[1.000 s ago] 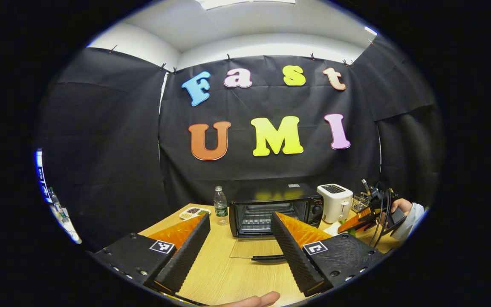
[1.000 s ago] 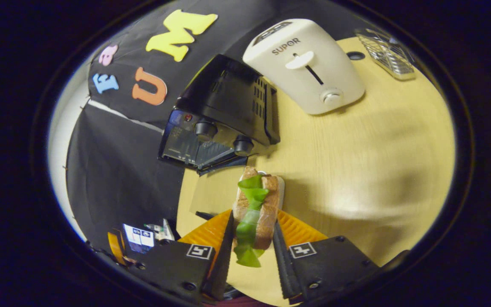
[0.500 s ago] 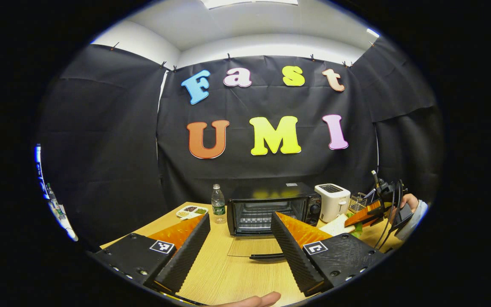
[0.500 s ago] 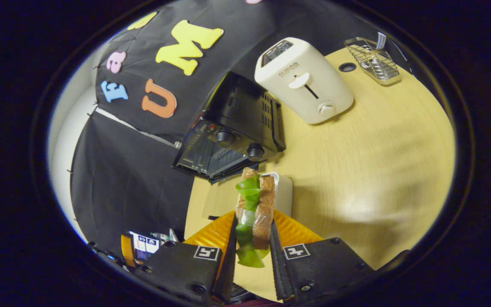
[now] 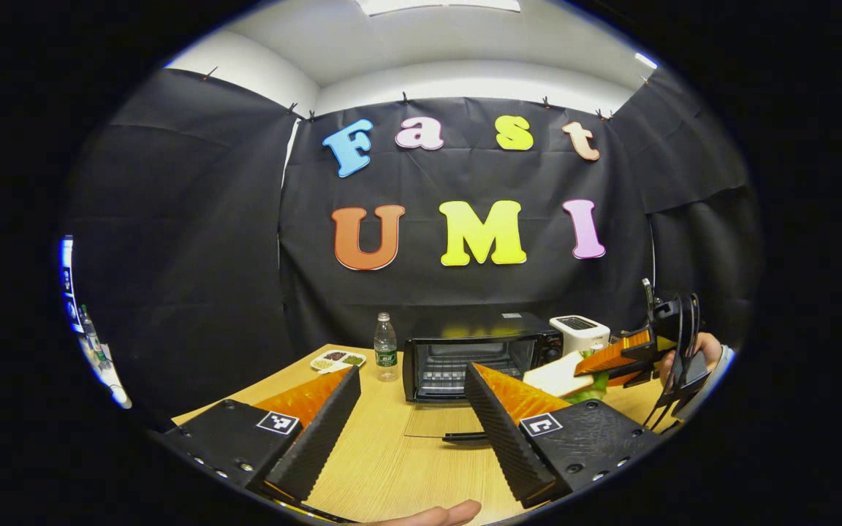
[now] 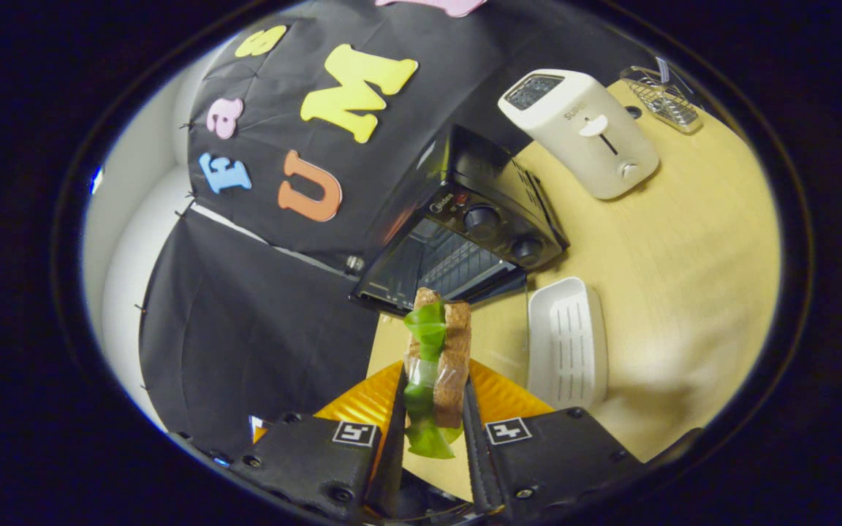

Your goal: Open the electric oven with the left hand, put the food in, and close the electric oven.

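Jaws of the right gripper (image 6: 432, 438) are clenched on the sandwich (image 6: 435, 358), held upright so it can slide into the open oven (image 6: 457, 252) just ahead (door lying flat). Left gripper (image 5: 410, 420) stands released, keeping clear.

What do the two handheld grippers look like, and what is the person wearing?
The left gripper and right gripper have black bodies, square black-and-white tags and ridged wedge fingers with serrated faces. Black cables hang off the right one. The holding hand wears a light sleeve.
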Tool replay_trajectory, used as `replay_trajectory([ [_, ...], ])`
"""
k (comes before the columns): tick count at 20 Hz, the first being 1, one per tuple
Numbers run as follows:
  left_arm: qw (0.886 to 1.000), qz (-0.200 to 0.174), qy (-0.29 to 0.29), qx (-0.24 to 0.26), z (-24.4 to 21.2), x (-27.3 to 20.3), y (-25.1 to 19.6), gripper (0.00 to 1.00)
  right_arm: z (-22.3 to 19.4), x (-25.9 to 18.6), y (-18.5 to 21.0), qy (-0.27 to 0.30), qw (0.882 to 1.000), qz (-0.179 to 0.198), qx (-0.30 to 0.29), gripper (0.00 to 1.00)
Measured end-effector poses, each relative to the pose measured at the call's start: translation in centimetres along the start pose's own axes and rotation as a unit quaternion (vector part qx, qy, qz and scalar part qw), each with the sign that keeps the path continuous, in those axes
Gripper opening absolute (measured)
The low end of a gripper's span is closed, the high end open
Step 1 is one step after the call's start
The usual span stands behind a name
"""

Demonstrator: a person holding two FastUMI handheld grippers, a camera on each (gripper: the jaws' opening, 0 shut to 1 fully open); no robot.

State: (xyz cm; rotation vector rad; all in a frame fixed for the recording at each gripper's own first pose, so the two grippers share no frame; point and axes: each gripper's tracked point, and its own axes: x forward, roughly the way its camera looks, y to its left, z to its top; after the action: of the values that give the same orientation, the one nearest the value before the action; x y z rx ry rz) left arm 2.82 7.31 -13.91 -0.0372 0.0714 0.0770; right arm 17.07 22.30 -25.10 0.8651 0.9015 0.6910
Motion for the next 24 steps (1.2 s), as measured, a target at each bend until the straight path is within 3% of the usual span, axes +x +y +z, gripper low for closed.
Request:
replay_trajectory([
  [7, 0.999, -0.015, 0.012, -0.03, -1.5, -1.0, 1.5, 0.94, -0.7, 8.5, 4.1, -0.091, 0.995, 0.024, 0.028, 0.41],
  [10, 0.999, -0.026, 0.014, -0.043, -2.2, -1.5, 2.3, 0.94, -0.4, 12.1, 4.6, -0.153, 0.987, 0.011, 0.042, 0.41],
  [15, 0.999, -0.008, 0.018, -0.049, -3.2, -1.8, 4.8, 0.94, 0.6, 18.5, 4.0, -0.206, 0.976, -0.027, 0.062, 0.41],
  [19, 0.999, -0.004, 0.036, -0.029, -4.7, -2.1, 5.9, 0.94, 4.2, 21.7, 2.1, -0.281, 0.957, -0.059, 0.048, 0.41],
  [24, 0.999, 0.003, 0.041, -0.028, -5.4, -2.8, 7.0, 0.94, 7.2, 24.4, 0.5, -0.31, 0.947, -0.066, 0.059, 0.41],
])
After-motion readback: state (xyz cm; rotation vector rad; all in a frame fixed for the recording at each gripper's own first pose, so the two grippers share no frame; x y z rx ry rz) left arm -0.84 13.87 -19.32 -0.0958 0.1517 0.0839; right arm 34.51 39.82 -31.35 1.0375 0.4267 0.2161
